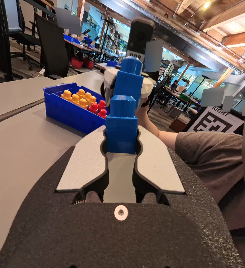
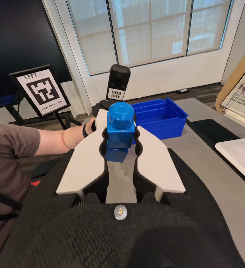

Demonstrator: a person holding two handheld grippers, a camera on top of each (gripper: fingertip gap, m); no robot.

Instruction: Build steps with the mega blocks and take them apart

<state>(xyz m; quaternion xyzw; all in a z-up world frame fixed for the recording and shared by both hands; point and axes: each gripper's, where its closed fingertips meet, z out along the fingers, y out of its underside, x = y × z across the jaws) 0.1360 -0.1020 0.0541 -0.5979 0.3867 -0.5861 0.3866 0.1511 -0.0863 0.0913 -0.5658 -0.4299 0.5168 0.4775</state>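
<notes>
Blue mega blocks sit clamped between both pairs of jaws: the left gripper [image 1: 121, 139] is closed on the lower blue block [image 1: 121, 134], which fills the gap between its fingertips, and the right gripper [image 2: 120, 136] is closed on the upper blue block [image 2: 120, 130], whose round stud rises just beyond its tips. In the right wrist view the upper block sits tilted on the lower one, touching it but not square, so whether the two are being pressed together or pried apart cannot be told; the tilt suits a peeling motion, so taking apart seems the likelier step. Beyond the left jaws and off to their left, a blue bin [image 1: 69, 110] holds yellow blocks [image 1: 79, 97] and red blocks [image 1: 98, 108]. Beyond the right jaws, to their right, a second blue bin [image 2: 159, 121] shows nothing inside. Next, I judge, the right gripper should rock and lift its block free while the left holds its own steady.
</notes>
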